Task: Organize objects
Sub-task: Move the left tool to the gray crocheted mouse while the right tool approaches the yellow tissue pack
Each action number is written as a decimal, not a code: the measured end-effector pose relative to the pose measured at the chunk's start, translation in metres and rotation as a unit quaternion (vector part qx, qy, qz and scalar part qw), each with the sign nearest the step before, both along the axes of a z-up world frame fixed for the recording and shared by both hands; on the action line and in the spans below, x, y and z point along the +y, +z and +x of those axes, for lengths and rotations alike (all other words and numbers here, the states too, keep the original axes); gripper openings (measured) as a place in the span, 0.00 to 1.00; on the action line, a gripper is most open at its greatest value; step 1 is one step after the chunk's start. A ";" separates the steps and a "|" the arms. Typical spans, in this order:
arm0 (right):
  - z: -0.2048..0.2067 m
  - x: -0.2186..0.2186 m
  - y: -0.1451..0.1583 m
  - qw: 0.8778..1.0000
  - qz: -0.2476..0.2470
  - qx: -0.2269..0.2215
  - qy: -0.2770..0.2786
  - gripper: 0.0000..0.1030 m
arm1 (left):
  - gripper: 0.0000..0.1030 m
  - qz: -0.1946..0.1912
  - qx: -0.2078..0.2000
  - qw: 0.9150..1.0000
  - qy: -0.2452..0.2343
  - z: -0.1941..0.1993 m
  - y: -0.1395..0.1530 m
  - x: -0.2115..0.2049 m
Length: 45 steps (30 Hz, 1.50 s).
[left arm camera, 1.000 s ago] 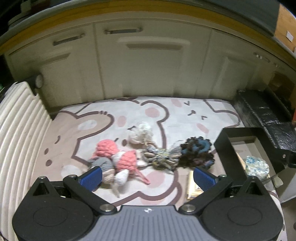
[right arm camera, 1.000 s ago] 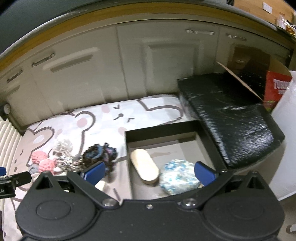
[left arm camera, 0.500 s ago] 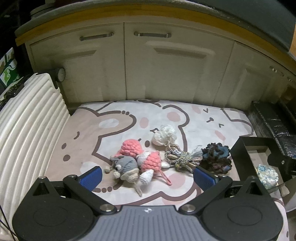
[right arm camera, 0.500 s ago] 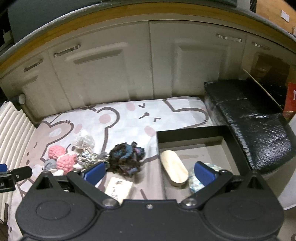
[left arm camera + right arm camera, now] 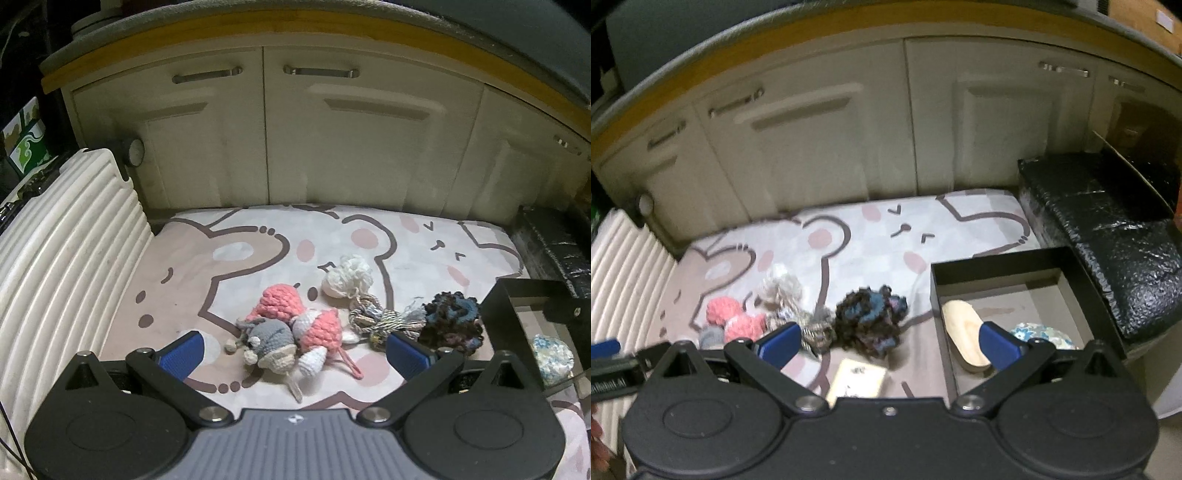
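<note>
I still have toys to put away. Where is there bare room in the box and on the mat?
Box: free at the back, behind the wooden oval and blue ball. Mat: bare along the cabinets; crowded around the crochet toys and rope.

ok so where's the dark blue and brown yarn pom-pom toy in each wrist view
Left wrist: the dark yarn toy lies right of centre on the mat, just beyond the left gripper's right fingertip.
Right wrist: the same toy sits near the middle, left of the black box.
Shared landmark: the black box stands right of the toy in both views, with the blue-and-white ball inside it.
</note>
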State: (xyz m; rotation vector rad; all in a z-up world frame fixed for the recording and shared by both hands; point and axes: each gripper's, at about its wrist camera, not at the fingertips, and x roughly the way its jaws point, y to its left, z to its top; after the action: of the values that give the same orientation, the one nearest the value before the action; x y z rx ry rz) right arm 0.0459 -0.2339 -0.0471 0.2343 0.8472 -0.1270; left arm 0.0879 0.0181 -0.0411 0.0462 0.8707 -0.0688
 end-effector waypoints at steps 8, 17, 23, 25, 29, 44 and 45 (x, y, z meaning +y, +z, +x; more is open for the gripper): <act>0.009 0.012 -0.009 1.000 -0.010 0.003 0.025 1.00 | 1.00 0.009 0.007 1.000 -0.012 0.012 -0.018 0.011; 0.026 0.005 -0.029 0.995 0.087 0.041 0.019 1.00 | 0.94 -0.050 0.032 0.997 0.043 0.036 -0.036 0.043; 0.035 0.012 -0.047 0.993 0.081 0.086 0.023 1.00 | 0.77 -0.086 0.065 0.991 0.078 0.052 -0.053 0.059; 0.038 0.011 -0.053 0.991 0.085 0.102 0.018 1.00 | 0.70 -0.093 0.072 0.990 0.084 0.055 -0.059 0.063; 0.043 0.007 -0.066 0.985 0.114 0.130 0.020 0.83 | 0.62 -0.147 0.096 0.979 0.103 0.064 -0.072 0.073; 0.054 0.016 -0.101 0.972 0.125 0.199 0.027 0.57 | 0.53 -0.163 0.132 0.971 0.116 0.088 -0.103 0.062; 0.055 0.016 -0.103 0.971 0.124 0.201 0.026 0.57 | 0.53 -0.158 0.134 0.971 0.117 0.089 -0.105 0.061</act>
State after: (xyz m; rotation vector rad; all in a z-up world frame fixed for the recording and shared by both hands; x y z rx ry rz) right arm 0.1005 -0.2177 -0.1499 0.4301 1.2751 -0.0187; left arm 0.1773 0.0793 -0.1456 -0.3718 1.1200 0.0083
